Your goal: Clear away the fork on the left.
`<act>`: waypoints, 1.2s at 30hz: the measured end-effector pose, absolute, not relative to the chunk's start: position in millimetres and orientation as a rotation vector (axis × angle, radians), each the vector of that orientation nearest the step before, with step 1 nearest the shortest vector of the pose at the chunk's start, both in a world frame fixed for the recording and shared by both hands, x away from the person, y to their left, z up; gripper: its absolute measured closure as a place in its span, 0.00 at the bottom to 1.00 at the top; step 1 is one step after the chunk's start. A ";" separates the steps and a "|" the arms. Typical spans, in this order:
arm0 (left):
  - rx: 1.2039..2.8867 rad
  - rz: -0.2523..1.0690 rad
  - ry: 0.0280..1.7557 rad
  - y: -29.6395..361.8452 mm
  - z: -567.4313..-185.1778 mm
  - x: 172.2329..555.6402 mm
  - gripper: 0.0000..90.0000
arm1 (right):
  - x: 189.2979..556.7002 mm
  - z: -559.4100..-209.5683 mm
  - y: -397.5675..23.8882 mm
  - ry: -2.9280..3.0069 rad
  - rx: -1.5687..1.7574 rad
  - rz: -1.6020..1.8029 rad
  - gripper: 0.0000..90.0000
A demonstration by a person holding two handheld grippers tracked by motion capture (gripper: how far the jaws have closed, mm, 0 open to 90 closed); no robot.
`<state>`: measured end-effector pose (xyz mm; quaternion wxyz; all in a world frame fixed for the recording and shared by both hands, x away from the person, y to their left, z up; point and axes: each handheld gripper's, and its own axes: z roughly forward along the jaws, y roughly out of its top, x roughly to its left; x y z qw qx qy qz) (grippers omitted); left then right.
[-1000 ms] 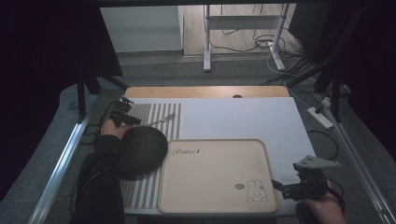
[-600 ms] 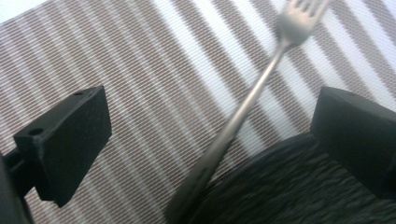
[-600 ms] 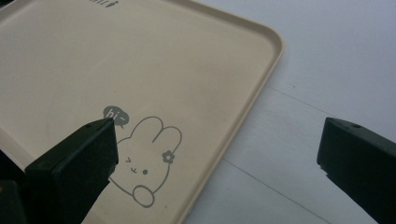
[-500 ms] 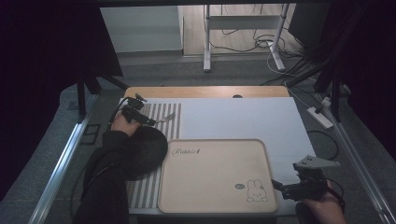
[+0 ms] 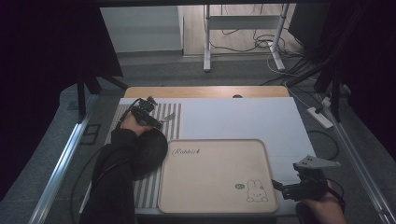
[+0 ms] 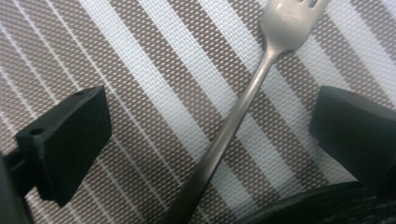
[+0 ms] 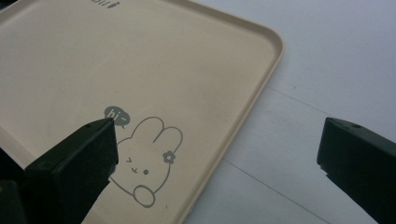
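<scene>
The left tongs (image 5: 156, 122), whose jaws have just been opening, stand wide astride the fork (image 6: 243, 107) lying untouched on the striped mat (image 6: 140, 93) beside the dark plate (image 5: 152, 149), while the right tongs (image 5: 287, 189) (equally wide, holding nothing) hover over the cream tray's (image 7: 196, 60) rabbit corner.

A beige rabbit tray (image 5: 215, 177) lies beside a dark round plate (image 5: 152, 149) on the striped placemat (image 5: 173, 122).
</scene>
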<state>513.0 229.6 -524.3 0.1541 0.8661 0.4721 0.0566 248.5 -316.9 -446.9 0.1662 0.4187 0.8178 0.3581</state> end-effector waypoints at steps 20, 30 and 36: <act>2.579 0.175 1.063 232.7 -513.1 508.0 0.96 | 248.5 -446.9 -316.8 2.331 1.190 1.018 0.00; 2.673 0.312 1.041 232.1 -510.6 510.1 0.96 | 248.6 -446.8 -317.2 2.328 1.194 1.026 0.00; 2.734 0.391 1.049 241.6 -505.4 509.4 0.96 | 248.5 -446.7 -317.7 2.330 1.191 1.025 0.00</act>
